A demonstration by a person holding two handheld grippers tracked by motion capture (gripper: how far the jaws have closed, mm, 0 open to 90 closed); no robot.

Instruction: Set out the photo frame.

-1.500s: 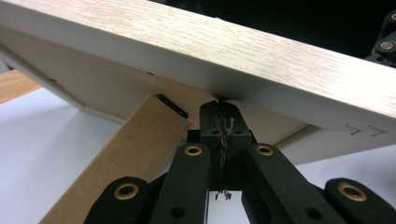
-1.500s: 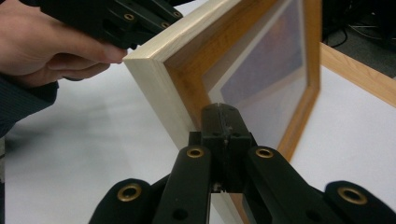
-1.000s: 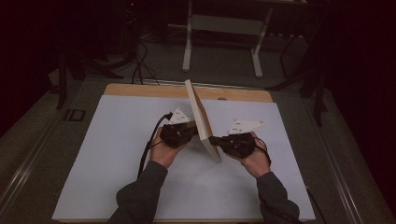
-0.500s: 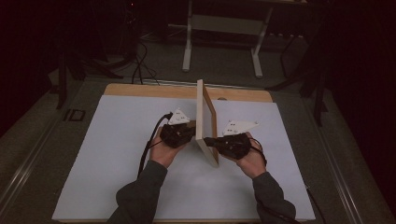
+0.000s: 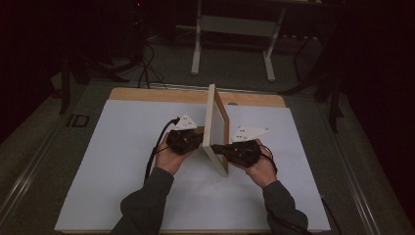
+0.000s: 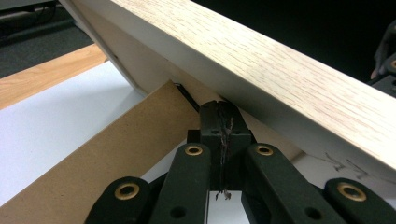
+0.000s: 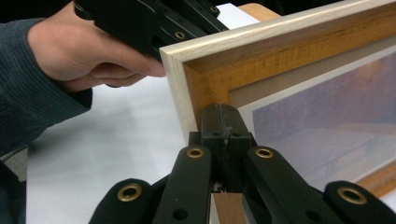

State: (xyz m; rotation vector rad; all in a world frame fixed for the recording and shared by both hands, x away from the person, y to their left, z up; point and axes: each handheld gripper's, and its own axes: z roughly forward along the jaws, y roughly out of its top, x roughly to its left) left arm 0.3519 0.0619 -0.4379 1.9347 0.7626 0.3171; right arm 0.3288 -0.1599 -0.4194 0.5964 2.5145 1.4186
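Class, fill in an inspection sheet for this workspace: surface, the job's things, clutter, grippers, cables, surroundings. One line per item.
Surface: white sheet over a wooden table.
Job's things: picture frame standing on edge between the hands, its brown stand flap swung out at the back.
Clutter: nothing seen.
Grippers: left gripper at the frame's back, jaws shut by the flap; right gripper at the frame's front near a corner, jaws shut.
Cables: one black cable trails from the left gripper; more cables lie on the floor beyond.
Surroundings: dark room, a white stand behind the table.
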